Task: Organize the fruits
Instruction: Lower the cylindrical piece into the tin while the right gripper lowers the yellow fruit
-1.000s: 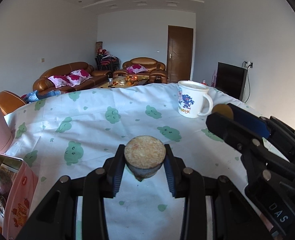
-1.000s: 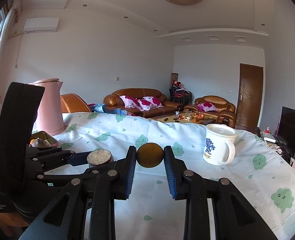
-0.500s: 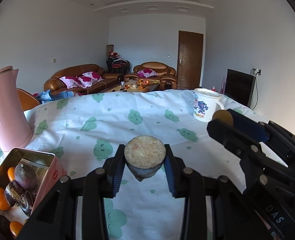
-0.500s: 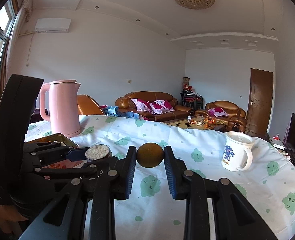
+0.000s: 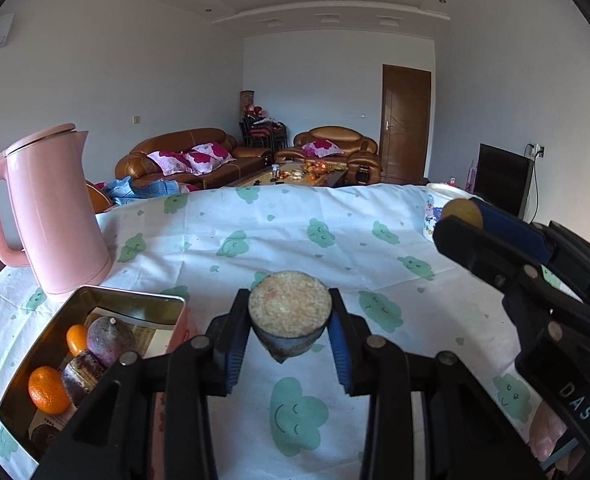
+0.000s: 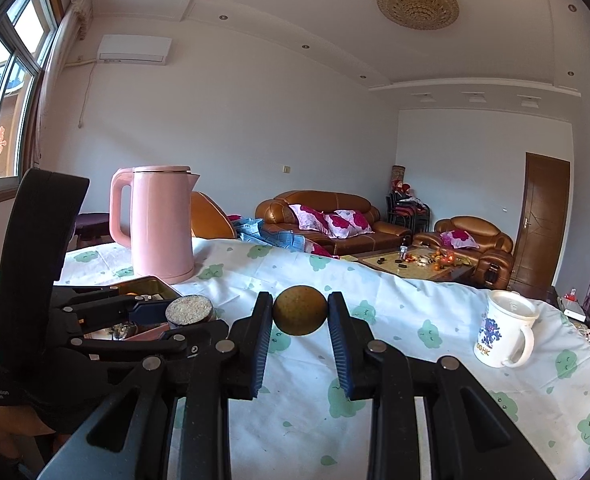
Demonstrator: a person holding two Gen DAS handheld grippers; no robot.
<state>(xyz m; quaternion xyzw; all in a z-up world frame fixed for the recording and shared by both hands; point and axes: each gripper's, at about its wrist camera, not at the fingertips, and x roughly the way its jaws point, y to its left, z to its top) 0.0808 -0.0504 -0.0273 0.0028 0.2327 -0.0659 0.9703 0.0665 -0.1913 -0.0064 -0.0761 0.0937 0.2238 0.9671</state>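
My left gripper is shut on a cut fruit half with a pale grainy face and dark skin, held above the tablecloth. It also shows in the right wrist view. My right gripper is shut on a round brown fruit, which shows at the right in the left wrist view. An open metal tin sits at lower left and holds oranges and dark purple fruits. The left gripper is just right of the tin.
A pink kettle stands behind the tin. A white mug stands at the right of the table. The table carries a white cloth with green cloud faces. Sofas and a door lie beyond the table.
Both grippers have swung left with their fruits still held. The tin and kettle have come further into view; the mug has shifted to the right.
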